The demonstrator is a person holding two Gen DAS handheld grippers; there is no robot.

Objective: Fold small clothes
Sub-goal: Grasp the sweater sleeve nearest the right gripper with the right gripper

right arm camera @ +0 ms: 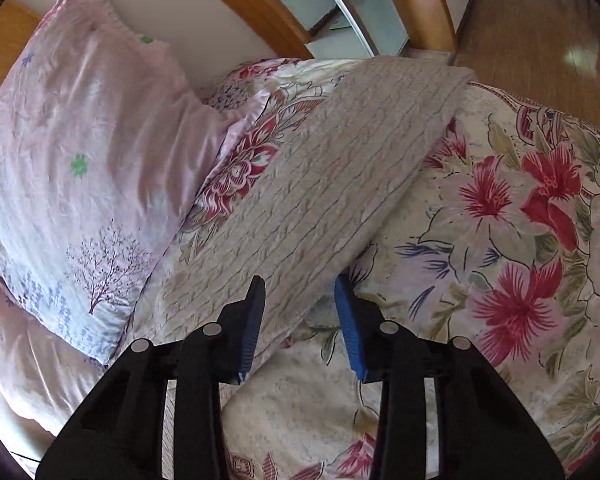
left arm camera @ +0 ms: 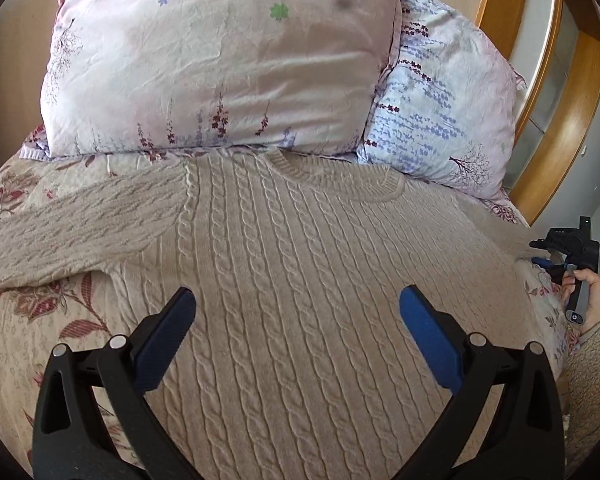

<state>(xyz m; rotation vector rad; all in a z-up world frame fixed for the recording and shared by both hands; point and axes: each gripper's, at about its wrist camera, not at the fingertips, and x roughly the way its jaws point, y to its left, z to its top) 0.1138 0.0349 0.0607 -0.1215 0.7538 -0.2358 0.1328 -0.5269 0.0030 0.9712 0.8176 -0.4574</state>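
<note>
A beige cable-knit sweater (left arm camera: 300,280) lies flat on the bed, collar toward the pillows, one sleeve stretched out to the left. My left gripper (left arm camera: 296,300) is open wide and hovers over the sweater's body, holding nothing. In the right wrist view the other sleeve (right arm camera: 320,184) runs away toward the bed's far edge. My right gripper (right arm camera: 300,284) is open, its fingers on either side of the sleeve's near edge, not closed on it. The right gripper also shows in the left wrist view (left arm camera: 572,264) at the far right, held by a hand.
A floral bedspread (right arm camera: 500,240) covers the bed. A pink pillow (left arm camera: 220,60) and a lavender-print pillow (left arm camera: 440,100) lie at the head, against a wooden headboard (left arm camera: 560,120). A wooden floor (right arm camera: 540,32) lies beyond the bed.
</note>
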